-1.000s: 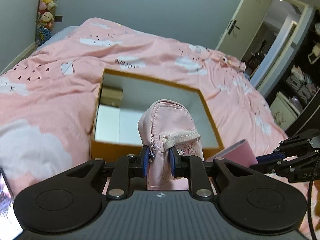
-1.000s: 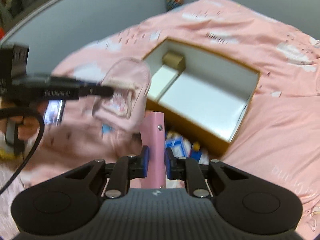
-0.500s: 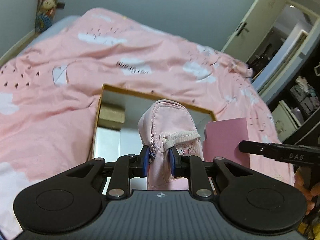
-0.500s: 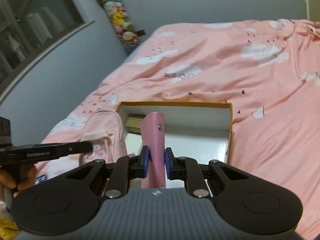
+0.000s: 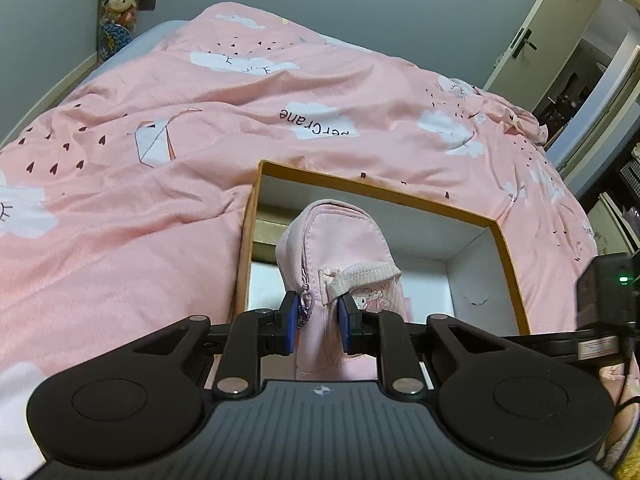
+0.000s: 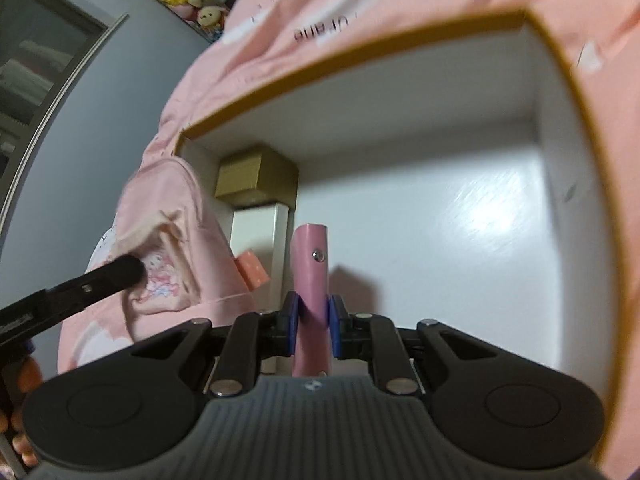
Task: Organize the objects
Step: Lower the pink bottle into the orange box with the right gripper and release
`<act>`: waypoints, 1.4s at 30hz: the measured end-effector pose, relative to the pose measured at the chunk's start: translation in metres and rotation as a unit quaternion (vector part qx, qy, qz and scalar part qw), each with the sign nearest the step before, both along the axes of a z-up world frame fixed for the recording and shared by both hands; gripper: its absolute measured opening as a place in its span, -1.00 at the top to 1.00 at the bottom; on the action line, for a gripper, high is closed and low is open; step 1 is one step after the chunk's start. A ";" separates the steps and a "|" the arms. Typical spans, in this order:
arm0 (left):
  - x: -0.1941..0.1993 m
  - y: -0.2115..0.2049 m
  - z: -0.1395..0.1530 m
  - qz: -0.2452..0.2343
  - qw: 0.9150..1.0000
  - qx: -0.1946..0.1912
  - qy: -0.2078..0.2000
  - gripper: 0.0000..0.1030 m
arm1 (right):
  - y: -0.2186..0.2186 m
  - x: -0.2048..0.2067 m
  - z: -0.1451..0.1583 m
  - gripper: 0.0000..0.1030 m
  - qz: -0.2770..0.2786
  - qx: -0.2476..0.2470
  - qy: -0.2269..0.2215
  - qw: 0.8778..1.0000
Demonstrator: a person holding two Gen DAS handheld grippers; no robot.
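Gripping pink pouch (image 5: 340,248) over box (image 5: 508,264), pouch base hidden, wallet (image 6: 310,264) blurred

The pink duvet (image 5: 320,92) bears the upside-down print "perCrane" on a white cloud.

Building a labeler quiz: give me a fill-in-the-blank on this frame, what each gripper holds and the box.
1. The left gripper is shut on a pink ____ with a zipper.
2. The right gripper holds a flat pink wallet over the open ____.
3. A small ____-coloured box sits in the far left corner of the open box.

Missing words: pouch; box; gold
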State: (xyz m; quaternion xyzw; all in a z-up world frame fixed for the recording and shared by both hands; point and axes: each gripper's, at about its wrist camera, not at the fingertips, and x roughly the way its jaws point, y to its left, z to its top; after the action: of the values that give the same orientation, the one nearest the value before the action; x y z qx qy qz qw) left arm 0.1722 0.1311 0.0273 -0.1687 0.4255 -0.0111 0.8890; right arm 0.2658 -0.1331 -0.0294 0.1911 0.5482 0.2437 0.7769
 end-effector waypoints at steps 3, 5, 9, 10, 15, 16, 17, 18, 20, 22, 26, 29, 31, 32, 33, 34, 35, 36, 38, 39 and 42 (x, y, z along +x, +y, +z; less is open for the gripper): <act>0.003 0.003 -0.002 -0.003 1.000 -0.002 0.001 0.56 | 0.007 0.005 -0.013 0.68 -0.007 0.015 0.023 1.000; 0.006 0.005 -0.004 -0.002 1.000 -0.005 0.003 0.56 | 0.010 0.008 -0.021 0.68 -0.011 0.025 0.037 0.999; 0.010 0.010 -0.008 -0.001 1.000 -0.012 0.005 0.56 | 0.012 0.013 -0.032 0.68 -0.016 0.041 0.061 0.997; 0.011 0.011 -0.008 -0.002 1.000 -0.014 0.005 0.56 | 0.012 0.014 -0.035 0.68 -0.016 0.045 0.068 0.997; 0.014 0.012 -0.009 -0.006 1.000 -0.025 0.004 0.56 | 0.017 0.020 -0.034 0.65 -0.012 0.007 0.066 0.998; 0.014 0.012 -0.009 -0.006 1.000 -0.023 0.004 0.56 | 0.019 0.021 -0.034 0.64 -0.013 -0.008 0.067 0.998; 0.014 0.011 -0.009 -0.006 1.000 -0.018 0.004 0.56 | 0.020 0.021 -0.034 0.64 -0.014 -0.014 0.069 0.997; 0.014 0.010 -0.008 -0.007 1.000 -0.013 0.004 0.56 | 0.022 0.021 -0.033 0.64 -0.012 -0.020 0.067 0.997; 0.015 0.010 -0.008 -0.007 1.000 -0.008 0.006 0.56 | 0.027 0.021 -0.030 0.60 -0.005 -0.042 0.062 0.997; 0.016 0.011 -0.009 -0.005 1.000 -0.004 0.009 0.55 | 0.037 0.021 -0.028 0.53 0.013 -0.075 0.056 0.996; 0.016 0.012 -0.011 -0.003 1.000 -0.001 0.015 0.56 | 0.048 0.018 -0.025 0.48 0.039 -0.119 0.042 0.991; 0.016 0.012 -0.010 -0.005 1.000 -0.002 0.014 0.56 | 0.044 0.020 -0.026 0.44 0.037 -0.121 0.052 0.991; 0.015 0.011 -0.009 -0.008 1.000 -0.003 0.012 0.56 | 0.039 0.020 -0.024 0.44 0.037 -0.114 0.054 0.991; 0.015 0.011 -0.009 -0.010 1.000 -0.006 0.012 0.56 | 0.036 0.020 -0.021 0.43 0.034 -0.113 0.048 0.992; 0.014 0.010 -0.009 -0.013 1.000 -0.010 0.012 0.56 | 0.031 0.019 -0.017 0.43 0.032 -0.117 0.039 0.992; 0.014 0.008 -0.008 -0.016 1.000 -0.013 0.012 0.56 | 0.026 0.017 -0.011 0.42 0.028 -0.121 0.027 0.992; 0.014 0.006 -0.009 -0.020 1.000 -0.017 0.013 0.56 | 0.020 0.015 -0.005 0.42 0.025 -0.123 0.016 0.992; 0.015 0.003 -0.010 -0.024 0.999 -0.021 0.014 0.56 | 0.013 0.013 0.004 0.42 0.022 -0.129 -0.001 0.991; 0.018 -0.008 -0.014 -0.036 0.999 -0.032 0.019 0.56 | 0.001 0.009 0.019 0.42 0.018 -0.142 -0.030 0.989; 0.020 -0.014 -0.017 -0.043 0.998 -0.035 0.022 0.56 | -0.006 0.006 0.027 0.42 0.019 -0.151 -0.048 0.987; 0.028 -0.036 -0.030 -0.062 0.997 -0.041 0.033 0.56 | -0.018 -0.001 0.045 0.42 0.019 -0.175 -0.084 0.981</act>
State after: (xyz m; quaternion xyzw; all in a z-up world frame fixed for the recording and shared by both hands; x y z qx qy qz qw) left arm 0.2000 0.0949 -0.0029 -0.1788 0.4636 -0.0783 0.8643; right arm 0.2651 -0.1513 0.0153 0.0204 0.5186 0.1737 0.8370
